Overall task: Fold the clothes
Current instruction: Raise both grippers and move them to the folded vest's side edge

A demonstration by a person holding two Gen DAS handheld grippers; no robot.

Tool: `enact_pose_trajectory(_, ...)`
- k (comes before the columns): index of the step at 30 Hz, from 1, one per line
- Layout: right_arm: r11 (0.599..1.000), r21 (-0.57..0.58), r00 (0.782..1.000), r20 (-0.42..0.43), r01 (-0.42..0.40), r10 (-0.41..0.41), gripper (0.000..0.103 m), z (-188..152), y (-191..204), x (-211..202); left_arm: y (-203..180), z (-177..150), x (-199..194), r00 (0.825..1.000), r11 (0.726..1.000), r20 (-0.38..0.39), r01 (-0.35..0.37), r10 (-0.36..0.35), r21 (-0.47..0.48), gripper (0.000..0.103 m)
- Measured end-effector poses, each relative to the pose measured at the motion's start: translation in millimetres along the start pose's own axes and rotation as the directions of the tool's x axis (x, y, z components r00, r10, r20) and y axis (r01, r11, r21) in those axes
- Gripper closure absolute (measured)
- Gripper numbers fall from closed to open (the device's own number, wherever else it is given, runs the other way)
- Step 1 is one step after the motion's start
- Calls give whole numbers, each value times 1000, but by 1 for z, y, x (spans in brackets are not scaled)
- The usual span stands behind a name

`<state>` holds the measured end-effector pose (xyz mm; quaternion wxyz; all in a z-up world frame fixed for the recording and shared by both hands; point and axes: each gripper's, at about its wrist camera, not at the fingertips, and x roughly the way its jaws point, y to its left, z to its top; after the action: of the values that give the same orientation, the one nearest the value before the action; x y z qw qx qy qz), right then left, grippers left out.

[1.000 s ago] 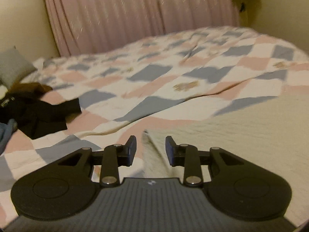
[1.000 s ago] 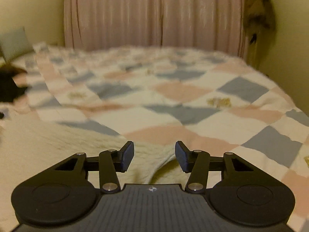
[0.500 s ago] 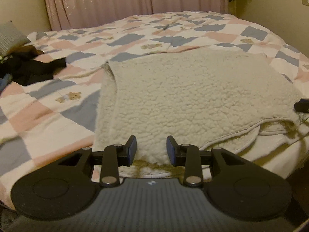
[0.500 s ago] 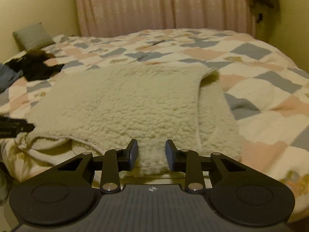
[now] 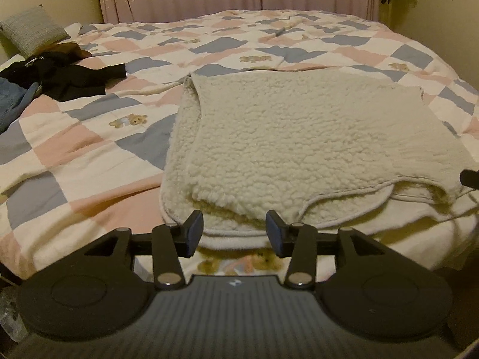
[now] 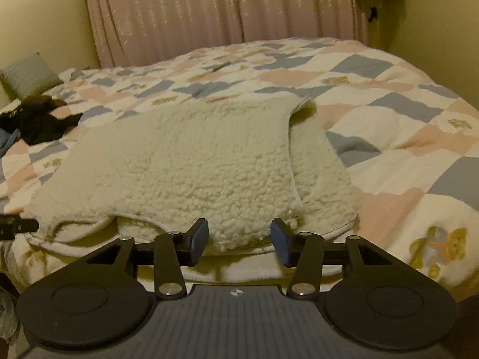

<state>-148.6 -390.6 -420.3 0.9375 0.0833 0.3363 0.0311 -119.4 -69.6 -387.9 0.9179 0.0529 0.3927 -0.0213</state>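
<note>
both claws, the left claw (image 5: 234, 229) and right claw (image 6: 239, 237), are opening apart, gripping nothing, at the near hem of the cream fleece garment (image 5: 299, 137) lying folded on the bed (image 5: 89, 137), so backing straight off seems best, snagging no pile.

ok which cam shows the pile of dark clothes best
The left wrist view: the dark clothes lie sharp and spread on the quilt, beside a grey cushion. The right wrist view shows them smaller, blurred, at its left edge.

bed: patchwork quilt (image 5: 89, 149) | headboard side: grey cushion (image 5: 33, 30) | behind: pink curtain (image 6: 209, 9)
</note>
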Motion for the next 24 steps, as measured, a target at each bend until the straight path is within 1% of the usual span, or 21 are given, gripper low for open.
enact_pose_trajectory(2, 1000, 19, 1000, 17, -2, 2, 38, 3, -1, -8, -1, -1, -10, 1000, 1000, 8, 6, -6, -4, 53)
enact_pose_trajectory(3, 1000, 25, 1000, 25, -5, 4, 36, 4, 0, -13, -1, -2, -14, 1000, 1000, 13, 9, -8, -3, 52)
enact_pose_trajectory(6, 1000, 16, 999, 47, -1, 0, 33, 5, 3, -24, -4, -4, -30, 999, 1000, 40, 2, -2, 12, 43)
enact_pose_trajectory(7, 1000, 14, 999, 51, 1, -2, 29, 5, 4, -27, -4, -5, -35, 999, 1000, 50, 0, -1, 16, 39)
enact_pose_trajectory(8, 1000, 14, 998, 57, 1, -2, 26, 4, 5, -31, -4, -6, -39, 998, 1000, 58, 2, -3, 16, 38)
enact_pose_trajectory(12, 1000, 6, 998, 64, 5, -5, 24, -1, 10, -43, -2, -9, -56, 997, 1000, 79, 8, -9, 11, 38)
enact_pose_trajectory(16, 1000, -5, 997, 74, 15, -15, 19, -7, 13, -56, 1, -14, -71, 995, 1000, 100, 8, -8, 7, 35)
enact_pose_trajectory(24, 1000, -5, 995, 95, 21, -20, 13, -11, 15, -77, 7, -20, -85, 992, 1000, 124, 21, -20, -12, 31)
